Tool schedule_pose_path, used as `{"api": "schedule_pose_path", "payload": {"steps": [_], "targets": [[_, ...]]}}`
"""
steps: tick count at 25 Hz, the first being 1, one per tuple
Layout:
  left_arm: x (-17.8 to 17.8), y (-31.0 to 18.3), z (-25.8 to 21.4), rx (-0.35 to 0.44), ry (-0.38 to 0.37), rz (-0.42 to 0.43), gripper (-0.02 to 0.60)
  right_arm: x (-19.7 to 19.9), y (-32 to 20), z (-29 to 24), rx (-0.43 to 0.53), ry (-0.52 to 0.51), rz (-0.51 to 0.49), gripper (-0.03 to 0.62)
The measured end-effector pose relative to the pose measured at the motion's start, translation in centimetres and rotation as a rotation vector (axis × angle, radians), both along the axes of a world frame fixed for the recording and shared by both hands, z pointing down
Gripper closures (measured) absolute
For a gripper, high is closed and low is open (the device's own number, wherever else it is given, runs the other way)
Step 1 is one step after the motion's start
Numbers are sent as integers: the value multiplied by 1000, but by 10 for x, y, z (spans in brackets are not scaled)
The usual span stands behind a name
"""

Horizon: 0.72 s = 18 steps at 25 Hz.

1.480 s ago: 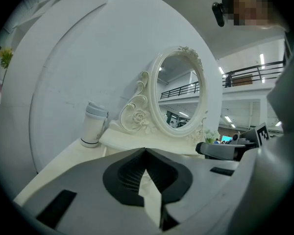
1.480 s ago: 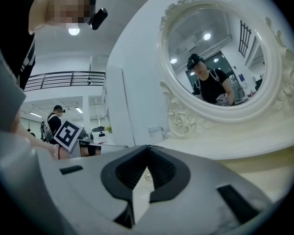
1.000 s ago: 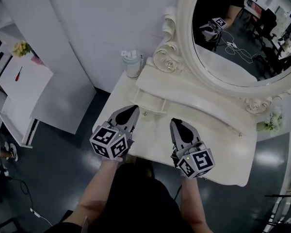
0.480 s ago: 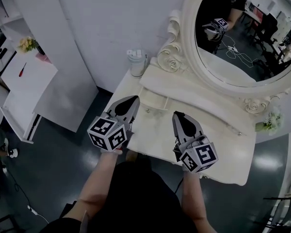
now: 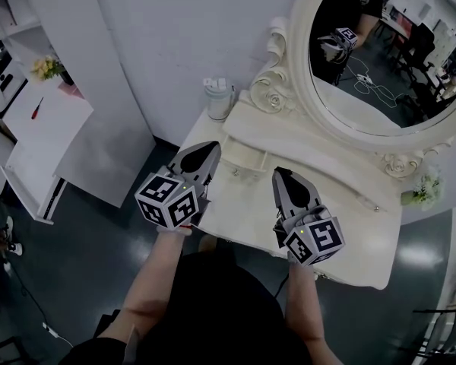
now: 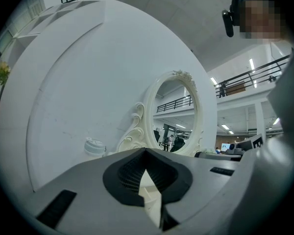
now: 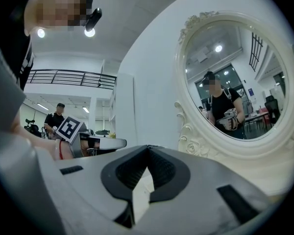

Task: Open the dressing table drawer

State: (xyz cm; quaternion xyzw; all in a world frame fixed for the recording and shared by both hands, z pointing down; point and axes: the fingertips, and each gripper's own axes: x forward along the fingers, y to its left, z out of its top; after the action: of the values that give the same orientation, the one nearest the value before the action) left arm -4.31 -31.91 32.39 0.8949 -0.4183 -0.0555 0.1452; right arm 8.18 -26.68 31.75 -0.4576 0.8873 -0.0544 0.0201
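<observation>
The cream dressing table (image 5: 342, 226) stands against the wall under an oval mirror (image 5: 380, 59). A small drawer (image 5: 247, 160) with round knobs sits in the raised shelf on the table's left part. My left gripper (image 5: 210, 149) hovers over the table's left edge, shut and empty, its tip just left of the drawer. My right gripper (image 5: 280, 175) hangs over the tabletop in front of the shelf, shut and empty. In the left gripper view the shut gripper (image 6: 147, 153) points level at the mirror (image 6: 174, 116). The shut gripper (image 7: 148, 150) in the right gripper view faces the mirror frame (image 7: 186, 146).
A lidded white cup (image 5: 218, 97) stands at the table's back left corner. A white partition (image 5: 99, 90) and a white side shelf (image 5: 30, 135) with flowers and a red screwdriver (image 5: 35, 109) are at the left. Small flowers (image 5: 422, 192) sit at the table's right end.
Both grippers have risen a little above the table and stayed shut and empty; the view has shifted slightly to the left.
</observation>
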Motion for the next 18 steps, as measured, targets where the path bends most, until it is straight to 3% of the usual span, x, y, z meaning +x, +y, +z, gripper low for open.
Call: {"api": "schedule_pose_path", "payload": {"steps": [18], "targets": [[-10, -16, 7, -14, 8, 16, 581, -6, -13, 6, -8, -17, 23, 589]]}}
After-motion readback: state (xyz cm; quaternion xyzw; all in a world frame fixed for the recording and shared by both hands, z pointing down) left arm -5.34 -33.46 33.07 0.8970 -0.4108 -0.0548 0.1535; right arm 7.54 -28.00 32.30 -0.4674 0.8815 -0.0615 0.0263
